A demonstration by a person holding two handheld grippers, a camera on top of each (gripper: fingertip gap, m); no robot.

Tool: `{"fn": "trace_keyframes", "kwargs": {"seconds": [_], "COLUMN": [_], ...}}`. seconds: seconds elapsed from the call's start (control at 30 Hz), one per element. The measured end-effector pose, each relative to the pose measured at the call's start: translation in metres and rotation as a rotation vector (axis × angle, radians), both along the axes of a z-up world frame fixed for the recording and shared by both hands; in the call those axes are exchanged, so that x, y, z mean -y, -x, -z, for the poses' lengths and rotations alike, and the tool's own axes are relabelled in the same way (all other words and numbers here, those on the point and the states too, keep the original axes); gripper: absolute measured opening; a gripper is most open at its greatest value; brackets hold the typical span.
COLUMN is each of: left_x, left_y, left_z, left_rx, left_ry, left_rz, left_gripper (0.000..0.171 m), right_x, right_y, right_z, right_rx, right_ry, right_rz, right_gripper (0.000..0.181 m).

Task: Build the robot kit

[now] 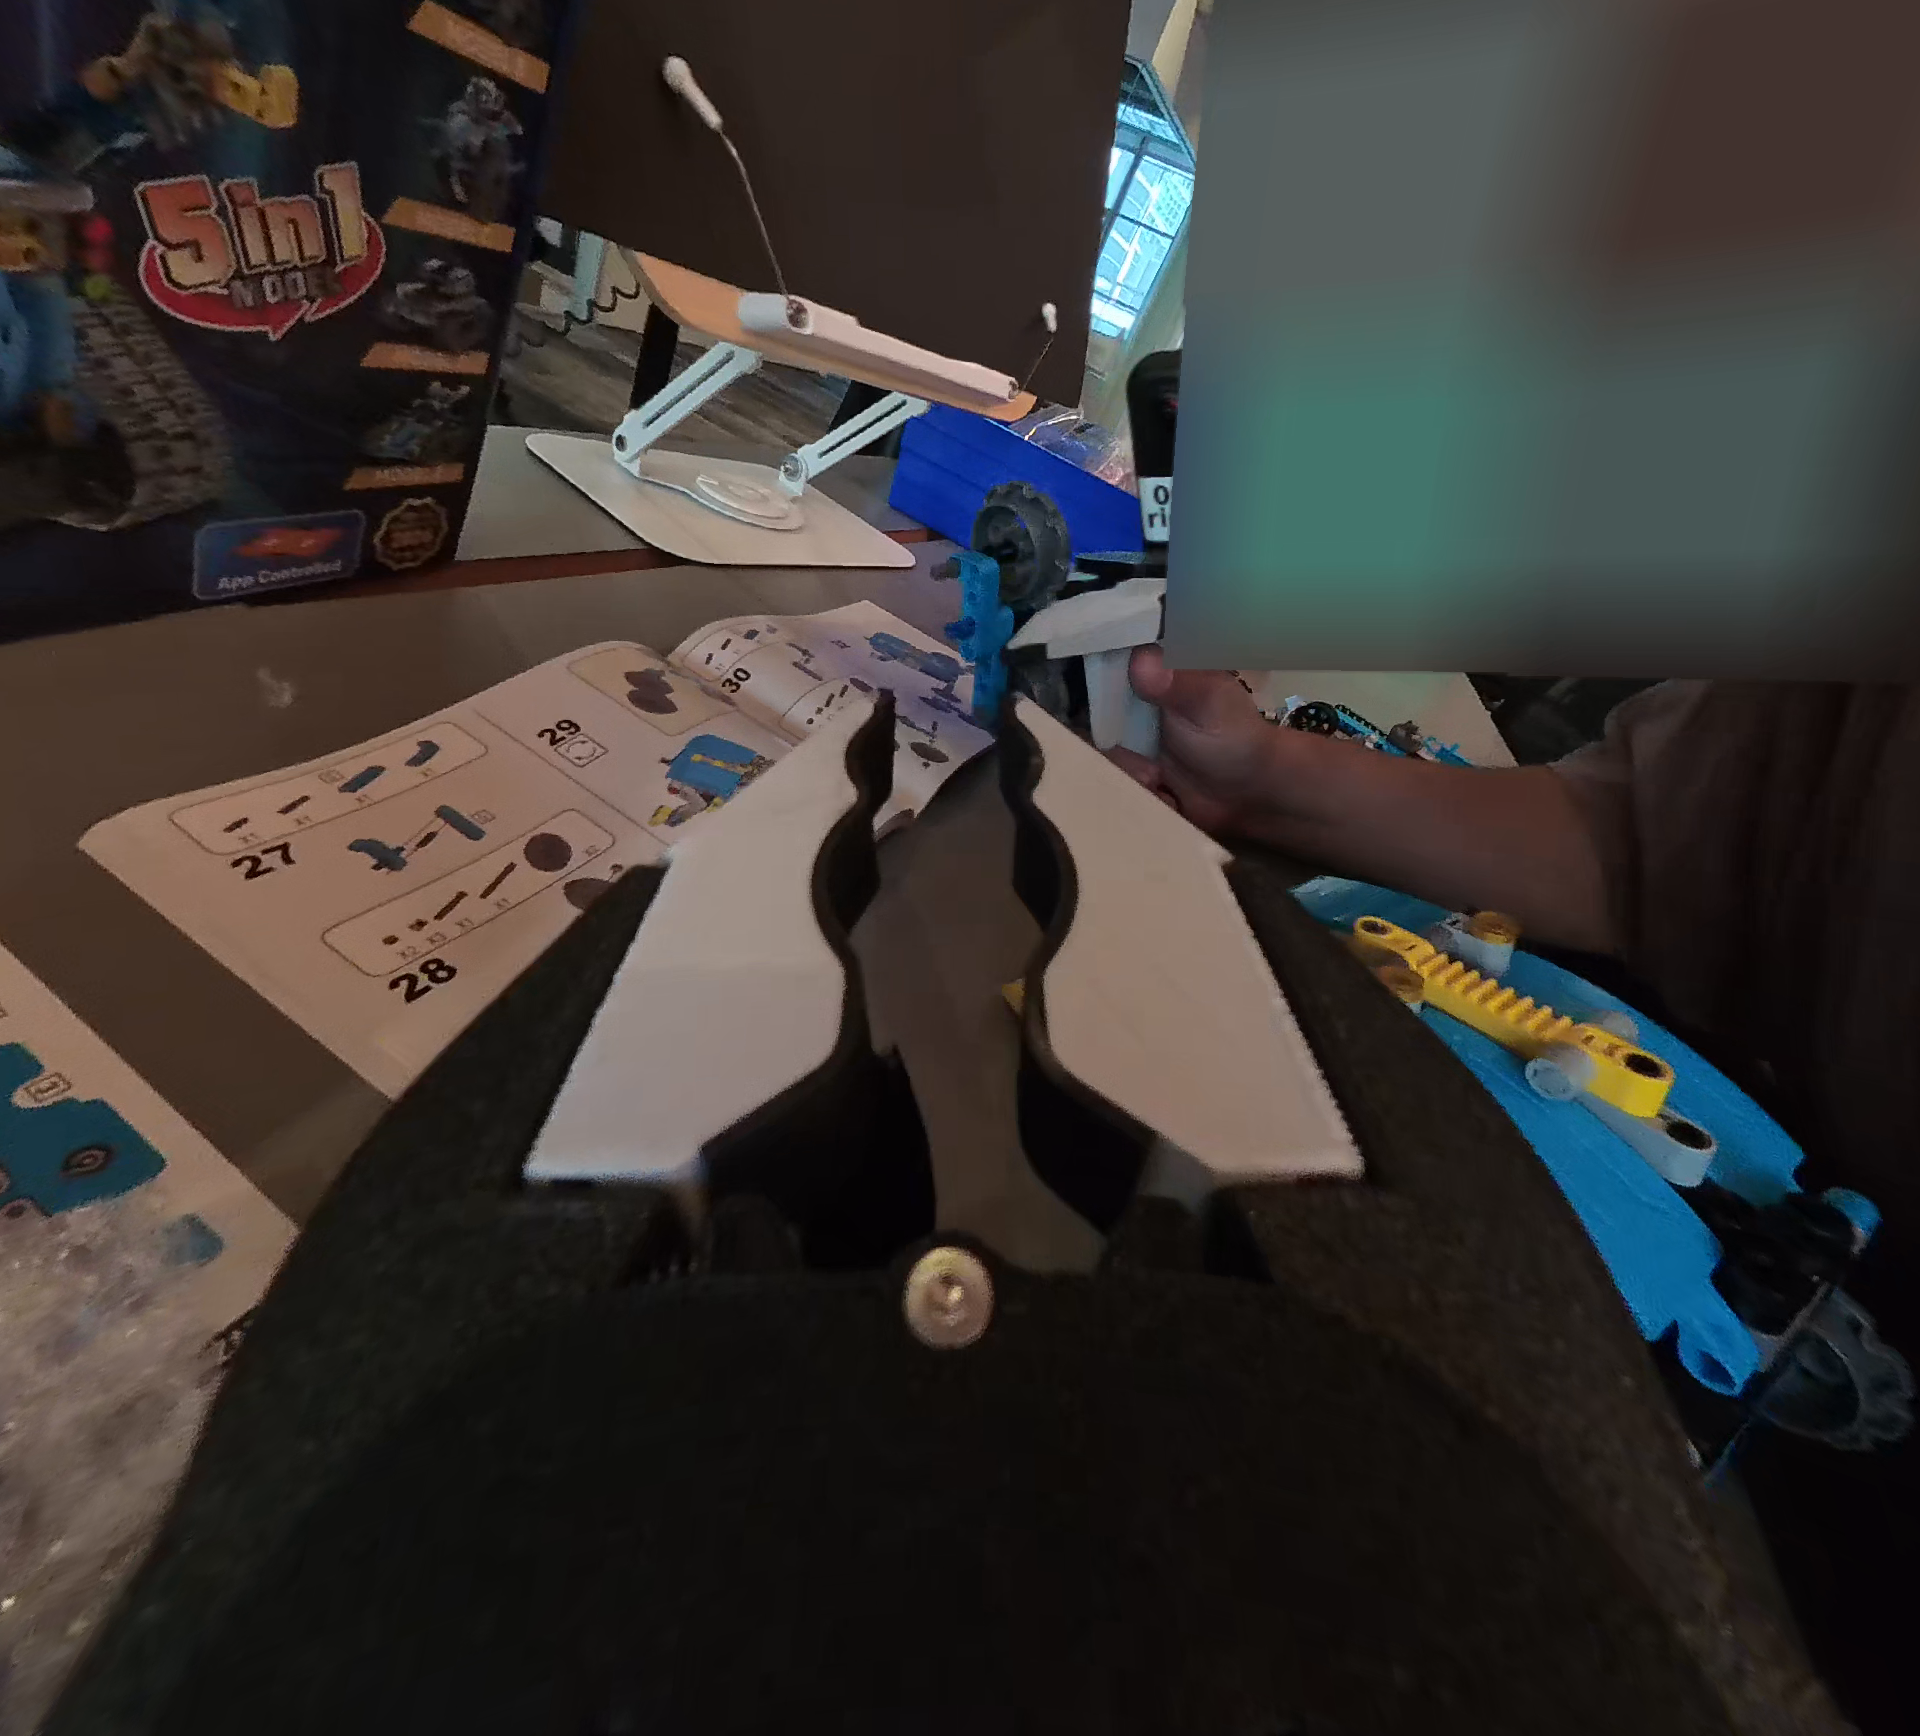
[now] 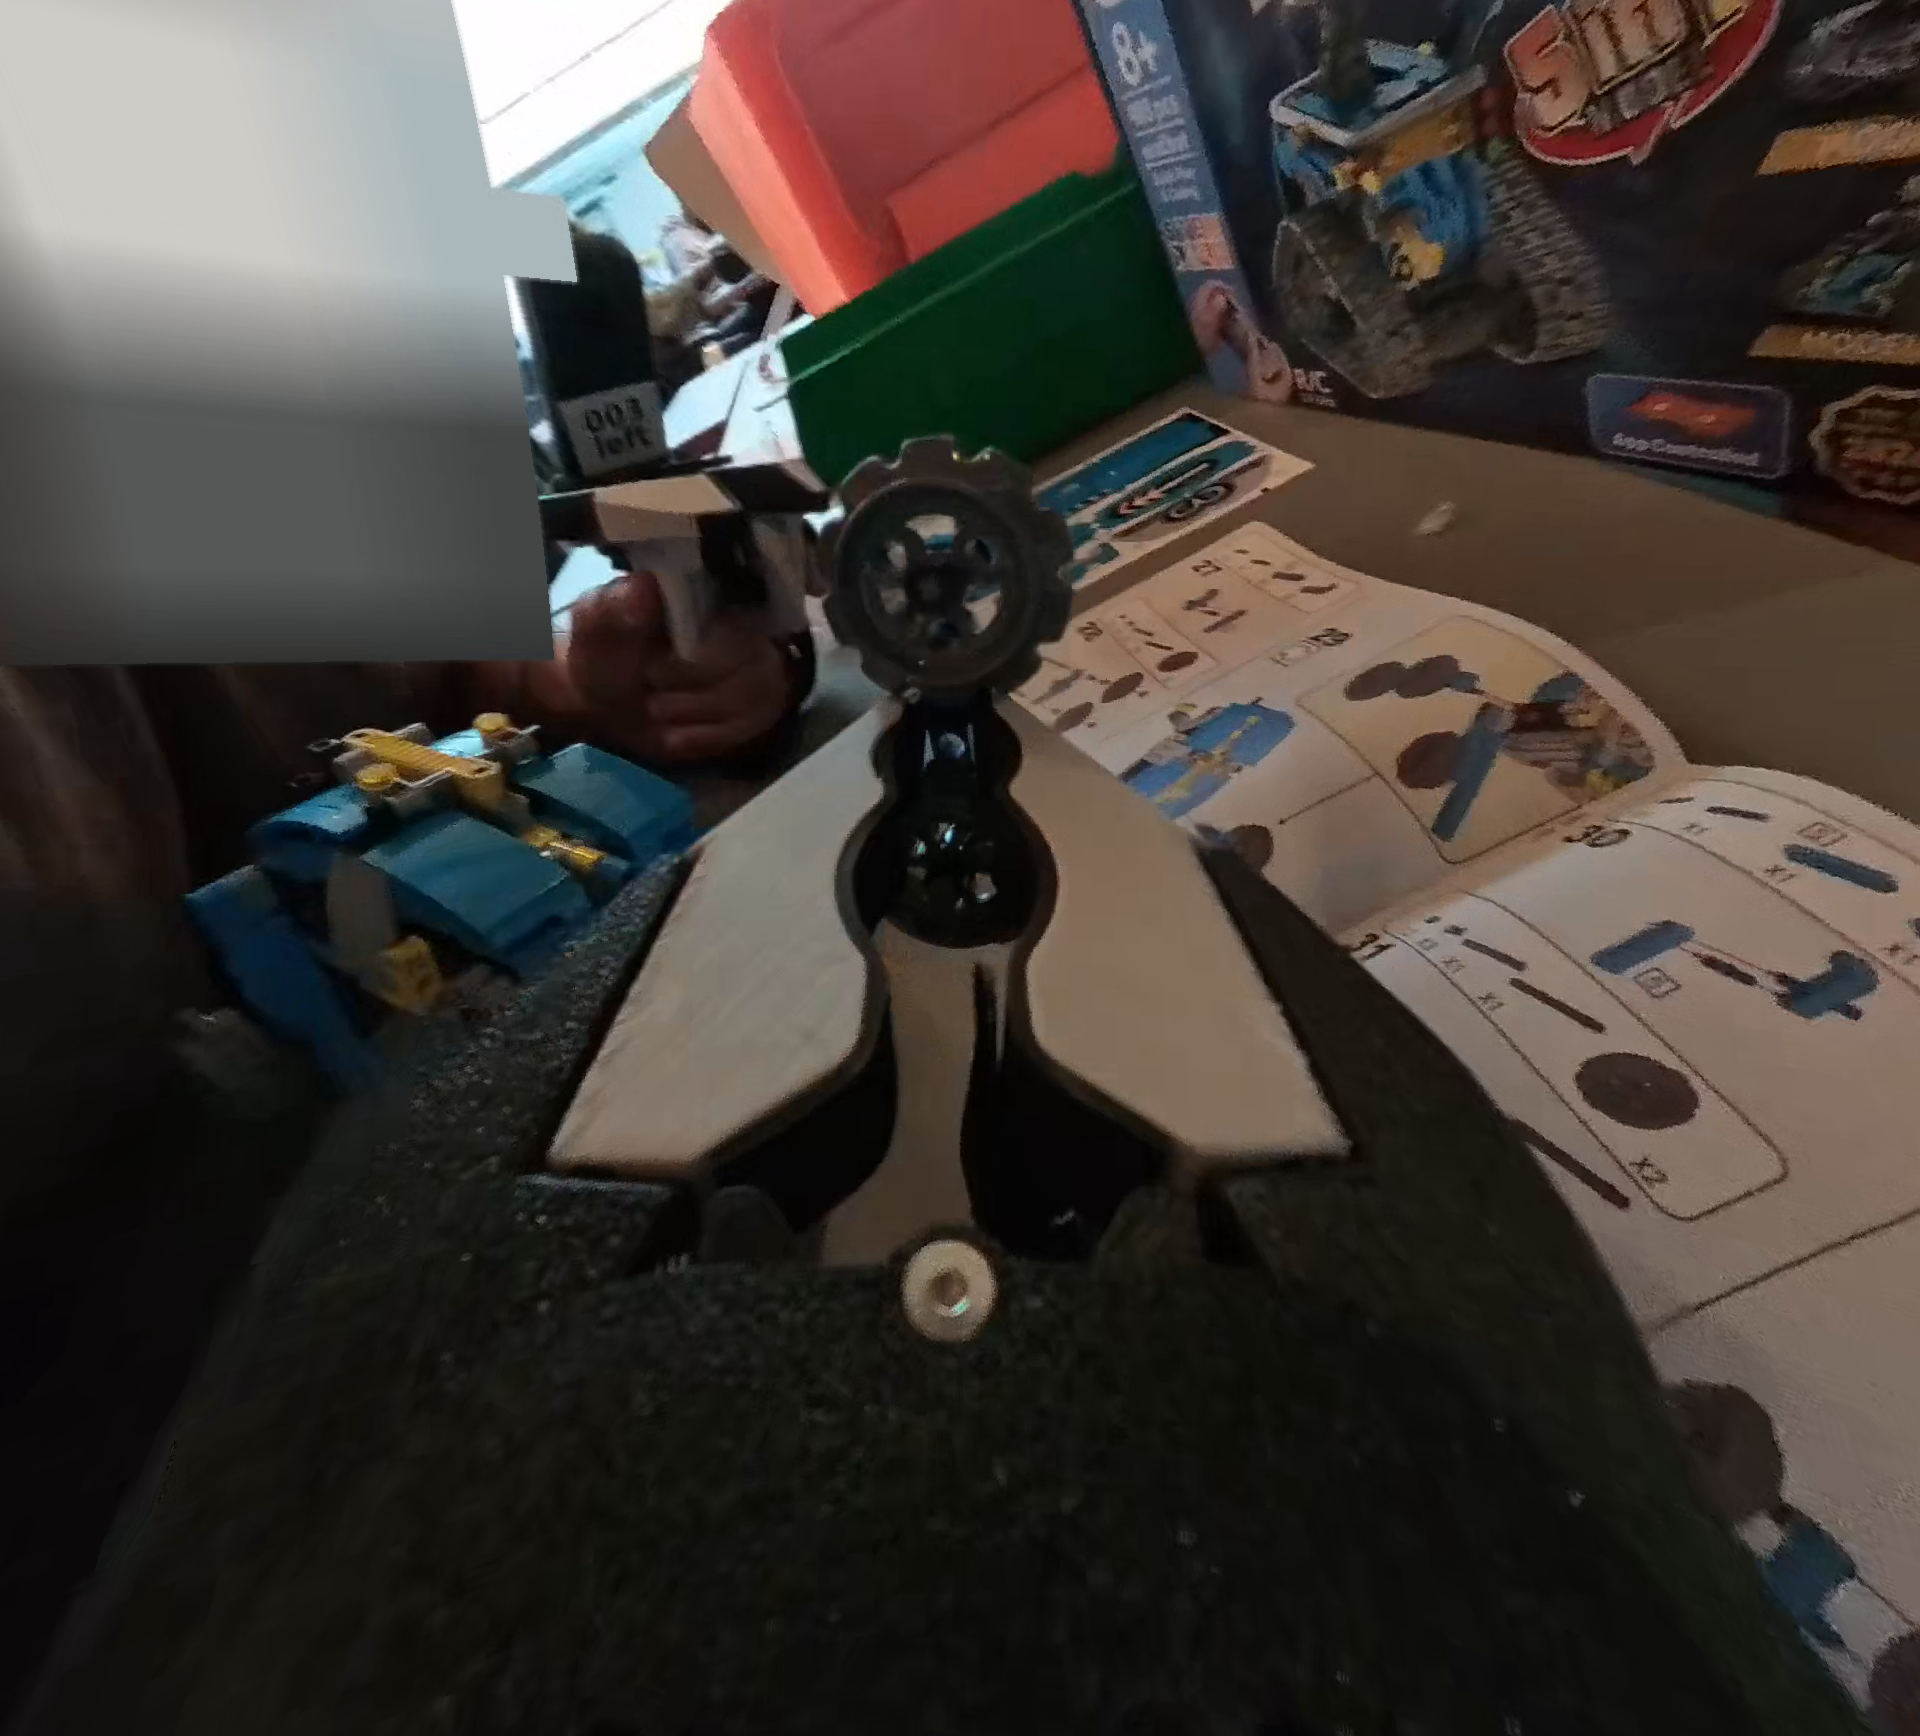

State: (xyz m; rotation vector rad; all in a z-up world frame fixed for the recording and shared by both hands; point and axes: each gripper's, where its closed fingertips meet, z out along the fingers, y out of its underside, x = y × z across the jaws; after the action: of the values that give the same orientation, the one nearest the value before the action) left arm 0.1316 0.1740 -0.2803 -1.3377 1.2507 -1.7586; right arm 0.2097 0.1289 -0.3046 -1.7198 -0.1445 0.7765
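My right gripper (image 2: 951, 710) is shut on a small wheel assembly. A grey toothed wheel (image 2: 951, 564) stands just above its fingertips, and a second black hub (image 2: 951, 865) sits in the round hollow between the fingers. In the left wrist view the same piece shows as a blue beam (image 1: 982, 637) with the wheel (image 1: 1023, 538), held by the right gripper (image 1: 1081, 637) and a hand. My left gripper (image 1: 948, 704) is narrowly open and holds nothing. The beam's lower end is right by its right fingertip. It also shows in the right wrist view (image 2: 717, 533), left of the wheel.
An open instruction booklet (image 1: 468, 834) (image 2: 1455, 751) lies on the table. A blue and yellow model (image 1: 1538, 1042) (image 2: 447, 834) sits close by. The kit box (image 1: 260, 232) (image 2: 1558, 128), a white stand (image 1: 727, 481), a green bin (image 2: 987, 346) and a sticker sheet (image 2: 1153, 471) stand behind. My hands' fingertips stand some 10 cm from each other.
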Motion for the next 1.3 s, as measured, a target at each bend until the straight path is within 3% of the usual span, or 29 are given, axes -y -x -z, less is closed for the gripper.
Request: {"fn": "trace_keyframes", "kwargs": {"seconds": [0.7, 1.03, 1.17, 1.3], "left_x": [0.003, 0.004, -0.006, -0.007], "left_y": [0.003, 0.003, 0.008, 0.016], "left_z": [0.004, -0.001, -0.003, -0.005], "left_rx": [-0.029, 0.013, 0.024, 0.031], "left_ry": [0.052, -0.042, -0.027, -0.097], "left_rz": [0.039, -0.001, -0.057, -0.106], "left_gripper": [0.019, 0.019, 0.019, 0.019], "right_x": [-0.004, -0.008, 0.013, 0.065], "right_y": [-0.016, -0.002, 0.024, 0.060], "right_z": [-0.001, 0.010, -0.028, -0.071], "right_rx": [-0.080, -0.094, -0.191, -0.173], "right_ry": [0.013, 0.115, 0.085, 0.051], "right_rz": [0.078, -0.004, -0.030, 0.062], "right_gripper": [0.008, 0.008, 0.007, 0.008]}}
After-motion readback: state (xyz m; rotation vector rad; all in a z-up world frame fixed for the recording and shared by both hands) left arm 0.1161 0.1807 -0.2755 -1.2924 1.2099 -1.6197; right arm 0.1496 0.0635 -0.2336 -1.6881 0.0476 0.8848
